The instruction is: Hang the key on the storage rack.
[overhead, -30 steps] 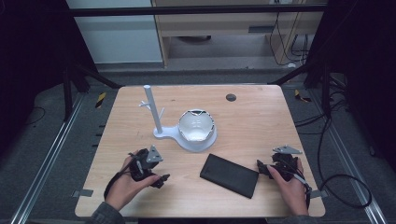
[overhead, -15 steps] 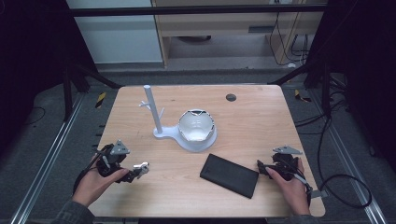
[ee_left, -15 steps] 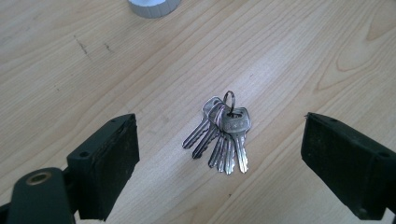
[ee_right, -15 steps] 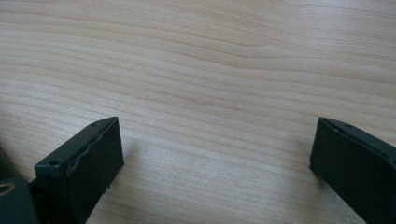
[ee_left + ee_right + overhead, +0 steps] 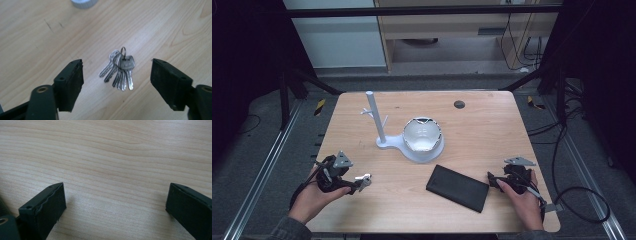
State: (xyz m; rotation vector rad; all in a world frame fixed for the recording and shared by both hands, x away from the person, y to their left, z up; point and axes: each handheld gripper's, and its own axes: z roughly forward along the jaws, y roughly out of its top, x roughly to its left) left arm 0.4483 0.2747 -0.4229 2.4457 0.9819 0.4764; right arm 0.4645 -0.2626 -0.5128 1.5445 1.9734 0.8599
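While the left gripper hovers with jaws apart, just closing, bunch of silver metal keys on a ring lying untouched between them on the pale wooden table, right gripper open over bare wood.

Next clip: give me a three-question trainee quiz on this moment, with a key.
1. True or false: the bunch of silver metal keys is clamped by the left gripper.
2. What lies between the white stand with bowl and the right gripper?
A. a flat black rectangular case
B. a red mug
3. What surface shows between the right gripper's fingers?

Key:
1. False; the keys lie between open fingers.
2. A
3. The pale wooden table.
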